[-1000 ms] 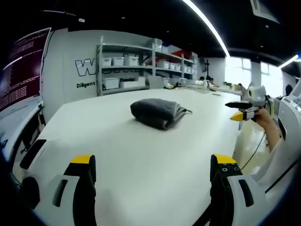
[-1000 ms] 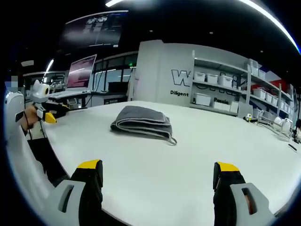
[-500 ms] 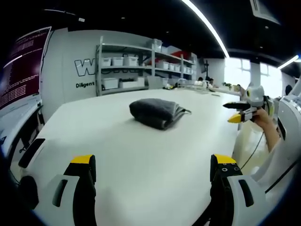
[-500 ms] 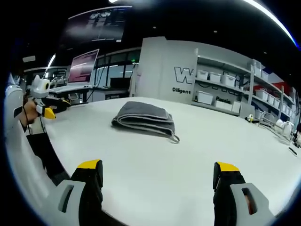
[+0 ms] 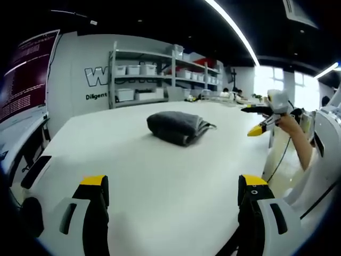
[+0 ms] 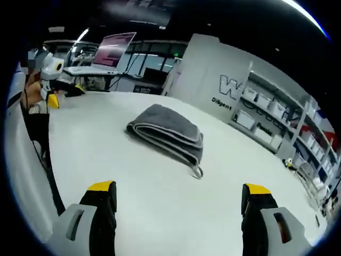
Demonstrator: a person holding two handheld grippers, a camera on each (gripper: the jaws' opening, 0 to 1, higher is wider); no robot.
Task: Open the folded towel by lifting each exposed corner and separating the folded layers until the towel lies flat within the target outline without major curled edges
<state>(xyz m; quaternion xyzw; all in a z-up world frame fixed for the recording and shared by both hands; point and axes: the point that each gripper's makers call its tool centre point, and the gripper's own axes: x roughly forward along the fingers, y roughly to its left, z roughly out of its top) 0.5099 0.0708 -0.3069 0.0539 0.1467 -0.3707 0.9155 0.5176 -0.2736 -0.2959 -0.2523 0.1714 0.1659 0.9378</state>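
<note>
**Status: both grippers released, towel folded on table**

**Left gripper.** In the left gripper view, the left gripper (image 5: pixel 173 186) stands with its two yellow-tipped jaws spread wide apart and nothing between them. The jaws hover over the near part of the white table (image 5: pixel 160 160).

**Right gripper.** In the right gripper view, the right gripper (image 6: pixel 178 194) likewise has its jaws parted wide, gripping nothing, above the table (image 6: pixel 160 181) near its edge. In the left gripper view this same tool appears at the right, held in a hand (image 5: pixel 285 121) above the table's far-right edge, its jaws parted.

**Task object.** The grey towel (image 5: pixel 178 127) lies folded in a thick stack, ahead of the left jaws and well apart from them, roughly on the line between the two fingers. In the right gripper view the towel (image 6: pixel 168 130) lies ahead of and between the fingers, well apart, with its stacked layer edges facing the camera. A small hanging loop (image 6: pixel 197 172) projects from the corner nearest the right finger and rests on the table.

**Containers.** Beyond the towel, a metal shelving unit (image 5: pixel 154 74) stands against the wall. Its shelves carry rows of white storage bins (image 5: pixel 133 69); their contents cannot be told. In the right gripper view the same bins (image 6: pixel 256 101) show at the far right.

**Surroundings.** A lit monitor (image 6: pixel 112 45) stands beyond the table's left side in the right gripper view.
</note>
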